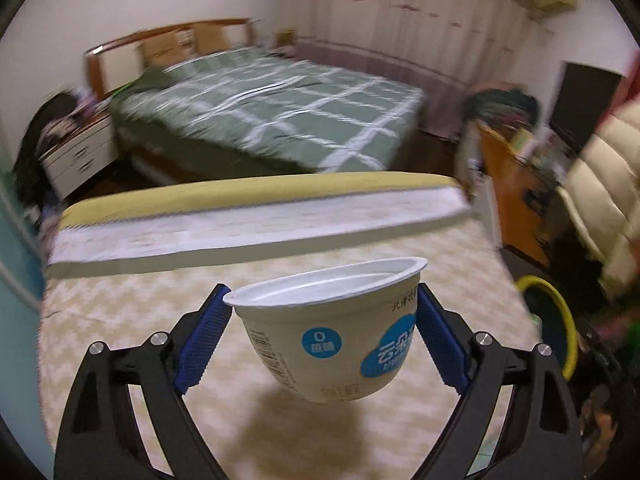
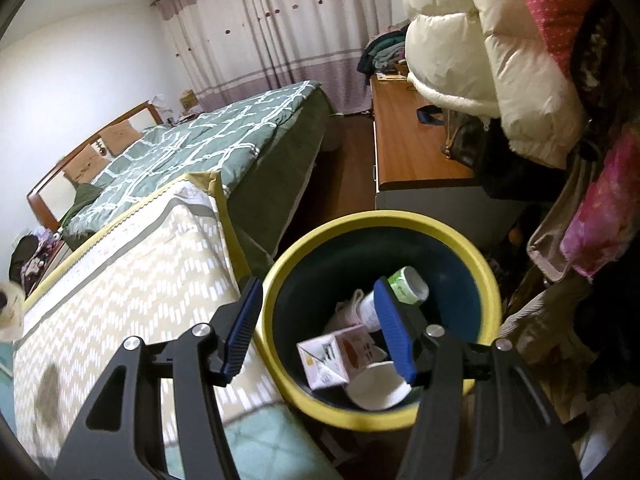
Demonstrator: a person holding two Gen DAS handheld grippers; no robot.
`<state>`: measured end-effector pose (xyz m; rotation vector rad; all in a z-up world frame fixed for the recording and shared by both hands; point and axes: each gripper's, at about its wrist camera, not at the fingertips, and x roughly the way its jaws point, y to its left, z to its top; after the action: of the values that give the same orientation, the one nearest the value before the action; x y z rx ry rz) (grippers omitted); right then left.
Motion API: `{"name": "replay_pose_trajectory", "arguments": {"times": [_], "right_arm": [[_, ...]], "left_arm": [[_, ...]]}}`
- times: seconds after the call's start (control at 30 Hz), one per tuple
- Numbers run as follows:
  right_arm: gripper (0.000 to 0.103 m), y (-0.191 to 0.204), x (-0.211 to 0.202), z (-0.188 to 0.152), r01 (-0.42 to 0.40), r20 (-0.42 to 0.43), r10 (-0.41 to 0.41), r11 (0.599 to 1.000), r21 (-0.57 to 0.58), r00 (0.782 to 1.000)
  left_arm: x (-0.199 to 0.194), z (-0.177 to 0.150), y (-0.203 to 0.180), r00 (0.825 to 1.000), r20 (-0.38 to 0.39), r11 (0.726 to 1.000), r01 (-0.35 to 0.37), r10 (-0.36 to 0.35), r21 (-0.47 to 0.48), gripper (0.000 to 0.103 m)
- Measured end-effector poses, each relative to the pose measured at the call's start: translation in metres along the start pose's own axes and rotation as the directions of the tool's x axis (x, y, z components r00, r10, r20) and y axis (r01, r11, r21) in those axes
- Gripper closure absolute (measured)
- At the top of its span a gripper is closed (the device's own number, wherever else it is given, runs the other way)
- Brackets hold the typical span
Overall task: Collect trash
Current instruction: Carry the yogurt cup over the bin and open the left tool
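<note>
My left gripper (image 1: pixel 320 336) is shut on a white yogurt cup (image 1: pixel 328 332) with blue labels and holds it in the air above a beige patterned mattress (image 1: pixel 120 320). The cup is open on top and tilted slightly. My right gripper (image 2: pixel 316 324) is open and empty, above the rim of a yellow-rimmed dark trash bin (image 2: pixel 484 280). Inside the bin lie a small carton (image 2: pixel 332 356), a white paper cup (image 2: pixel 376 392) and a green-labelled bottle (image 2: pixel 408 284). The bin's rim also shows at the right of the left wrist view (image 1: pixel 560 320).
A bed with a green checked cover (image 1: pixel 272 112) stands beyond the mattress. A wooden desk (image 2: pixel 408 148) is behind the bin, with a white puffy jacket (image 2: pixel 480 48) and other clothes hanging at the right. A nightstand (image 1: pixel 76 156) is at far left.
</note>
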<state>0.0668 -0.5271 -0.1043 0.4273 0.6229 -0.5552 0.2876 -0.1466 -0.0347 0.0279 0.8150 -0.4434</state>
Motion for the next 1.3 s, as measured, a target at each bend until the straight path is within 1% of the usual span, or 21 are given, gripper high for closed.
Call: {"name": "replay_pose_trajectory", "arguments": {"times": [0.07,0.17,0.27,0.33,0.47,0.53,0.57,0.6,0.7,0.77,0.93,0.97,1.0,1.07,1.17,1.2,1.27,1.3], "right_arm": [[0.045,-0.011,-0.017,-0.001,-0.002,0.012,0.002,1.000,-0.016,1.000],[0.043,-0.027,-0.040,-0.004,0.010,0.033,-0.009,0.999,-0.039,0.999],[0.042,-0.044,-0.061,-0.008,0.019,0.050,-0.018,0.999,-0.030,0.999],[0.042,-0.059,-0.075,-0.011,0.030,0.069,-0.029,0.999,-0.013,0.997],[0.040,-0.078,-0.095,-0.011,0.063,0.112,-0.062,0.998,-0.006,0.992],[0.039,-0.088,-0.103,-0.011,0.067,0.131,-0.067,0.998,0.005,0.989],[0.039,-0.094,-0.107,-0.011,0.067,0.141,-0.068,0.998,0.014,0.988],[0.039,-0.098,-0.109,-0.011,0.067,0.148,-0.069,0.998,0.020,0.987],[0.039,-0.111,-0.116,-0.010,0.068,0.165,-0.074,0.997,0.041,0.984],[0.039,-0.119,-0.119,-0.011,0.075,0.169,-0.083,0.996,0.051,0.982],[0.039,-0.135,-0.116,-0.012,0.083,0.159,-0.096,0.993,0.084,0.983],[0.039,-0.136,-0.115,-0.013,0.082,0.155,-0.095,0.993,0.089,0.983],[0.039,-0.136,-0.114,-0.013,0.081,0.152,-0.094,0.993,0.091,0.984],[0.039,-0.133,-0.113,-0.014,0.074,0.148,-0.086,0.994,0.084,0.985],[0.039,-0.124,-0.113,-0.015,0.059,0.148,-0.069,0.996,0.065,0.987],[0.039,-0.121,-0.112,-0.015,0.053,0.148,-0.061,0.997,0.059,0.987],[0.038,-0.112,-0.113,-0.016,0.032,0.146,-0.038,0.999,0.041,0.988],[0.037,-0.108,-0.113,-0.016,0.021,0.145,-0.026,0.999,0.032,0.989]], "left_arm": [[0.001,-0.001,-0.036,0.998,-0.004,0.997,0.064,-0.064,0.038,0.014],[0.009,-0.005,-0.097,0.987,-0.032,0.982,0.162,-0.160,0.101,0.014],[0.023,-0.010,-0.154,0.972,-0.072,0.962,0.233,-0.224,0.145,0.014],[0.033,-0.014,-0.189,0.962,-0.097,0.948,0.269,-0.255,0.170,0.014],[0.053,-0.025,-0.262,0.940,-0.160,0.918,0.331,-0.301,0.218,0.014],[0.061,-0.032,-0.287,0.936,-0.175,0.910,0.342,-0.306,0.236,0.014],[0.065,-0.034,-0.301,0.930,-0.188,0.903,0.356,-0.316,0.242,0.014],[0.069,-0.036,-0.307,0.927,-0.198,0.899,0.362,-0.319,0.246,0.014],[0.086,-0.042,-0.336,0.922,-0.232,0.892,0.366,-0.309,0.266,0.014],[0.098,-0.047,-0.356,0.923,-0.248,0.890,0.358,-0.293,0.281,0.014],[0.115,-0.053,-0.382,0.924,-0.266,0.887,0.350,-0.275,0.301,0.013],[0.119,-0.055,-0.386,0.925,-0.269,0.886,0.347,-0.269,0.308,0.007],[0.121,-0.055,-0.387,0.925,-0.272,0.885,0.347,-0.267,0.311,0.004],[0.123,-0.055,-0.387,0.927,-0.270,0.889,0.339,-0.260,0.307,0.005],[0.107,-0.053,-0.366,0.932,-0.247,0.900,0.330,-0.264,0.285,0.005],[0.096,-0.052,-0.355,0.937,-0.226,0.904,0.323,-0.265,0.281,0.005],[0.070,-0.051,-0.333,0.952,-0.162,0.911,0.297,-0.260,0.286,0.005],[0.046,-0.052,-0.313,0.962,-0.100,0.916,0.274,-0.255,0.293,0.005]]}}
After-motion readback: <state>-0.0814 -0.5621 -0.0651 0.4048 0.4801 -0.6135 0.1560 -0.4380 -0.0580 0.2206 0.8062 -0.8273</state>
